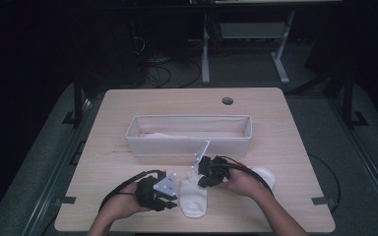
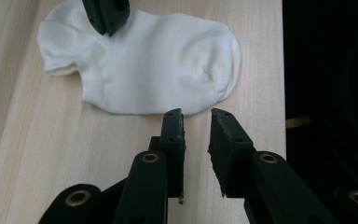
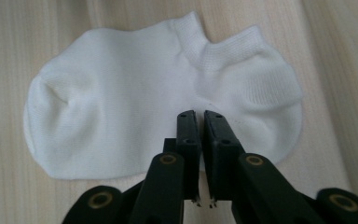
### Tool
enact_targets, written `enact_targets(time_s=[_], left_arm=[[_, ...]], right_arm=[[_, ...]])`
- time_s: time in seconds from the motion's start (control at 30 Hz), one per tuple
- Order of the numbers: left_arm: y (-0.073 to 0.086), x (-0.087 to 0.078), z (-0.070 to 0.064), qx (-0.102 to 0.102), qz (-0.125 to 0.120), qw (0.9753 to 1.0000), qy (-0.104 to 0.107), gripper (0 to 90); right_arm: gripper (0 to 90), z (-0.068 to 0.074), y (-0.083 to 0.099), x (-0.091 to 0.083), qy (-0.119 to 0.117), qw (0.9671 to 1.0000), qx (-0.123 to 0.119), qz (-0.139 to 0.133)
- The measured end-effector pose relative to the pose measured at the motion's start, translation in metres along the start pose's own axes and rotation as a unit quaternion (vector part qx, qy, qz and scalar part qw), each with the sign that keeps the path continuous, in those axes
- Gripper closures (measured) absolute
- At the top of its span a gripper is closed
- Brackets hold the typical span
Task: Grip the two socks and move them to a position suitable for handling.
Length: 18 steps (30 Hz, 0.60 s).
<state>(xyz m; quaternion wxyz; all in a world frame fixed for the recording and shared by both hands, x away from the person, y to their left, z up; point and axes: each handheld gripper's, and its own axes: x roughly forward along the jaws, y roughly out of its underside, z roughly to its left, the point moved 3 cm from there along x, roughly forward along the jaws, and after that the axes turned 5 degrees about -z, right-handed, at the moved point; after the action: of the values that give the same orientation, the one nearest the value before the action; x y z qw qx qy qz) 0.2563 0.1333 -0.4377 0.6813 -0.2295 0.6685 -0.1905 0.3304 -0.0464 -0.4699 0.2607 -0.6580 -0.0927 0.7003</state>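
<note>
A white ankle sock (image 1: 194, 197) lies flat near the table's front edge, between my two grippers. In the left gripper view the sock (image 2: 154, 65) sits just past my left gripper (image 2: 196, 112), whose jaws stand a little apart with nothing between them. The right gripper's tip (image 2: 106, 16) rests on the sock near its cuff. In the right gripper view my right gripper (image 3: 196, 113) is over the sock (image 3: 121, 107) by the heel, its jaws almost together, and no fabric is seen gathered between them. From above, the left gripper (image 1: 173, 199) is at the sock's left edge and the right gripper (image 1: 201, 183) at its far end.
A long white fabric bin (image 1: 189, 145) stands across the middle of the table, with pale cloth inside. Another white sock (image 1: 267, 175) lies behind the right hand. The table has a round hole (image 1: 227, 101) at the back. A dark floor and desk legs lie beyond.
</note>
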Motion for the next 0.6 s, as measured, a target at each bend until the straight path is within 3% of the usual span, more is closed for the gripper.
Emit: enact_targets(time_s=[0.07,0.27,0.47,0.6], left_arm=[[0.0,0.0,0.0,-0.001,-0.001,1.0,-0.001,73.8],[0.003,0.0,0.001,-0.005,0.001,1.0,-0.005,70.1],[0.005,0.0,0.003,-0.012,0.002,0.9999,-0.009,67.2],[0.006,-0.002,0.004,-0.019,-0.002,0.9997,-0.012,65.8]], right_arm=[[77.0,0.001,-0.001,-0.004,-0.007,0.9999,0.002,-0.015],[63.0,0.001,0.005,-0.03,0.015,0.9984,0.005,-0.054],[54.6,-0.004,0.027,-0.05,0.039,0.9977,0.025,-0.05],[53.9,-0.008,0.041,-0.063,0.054,0.9969,0.034,-0.046]])
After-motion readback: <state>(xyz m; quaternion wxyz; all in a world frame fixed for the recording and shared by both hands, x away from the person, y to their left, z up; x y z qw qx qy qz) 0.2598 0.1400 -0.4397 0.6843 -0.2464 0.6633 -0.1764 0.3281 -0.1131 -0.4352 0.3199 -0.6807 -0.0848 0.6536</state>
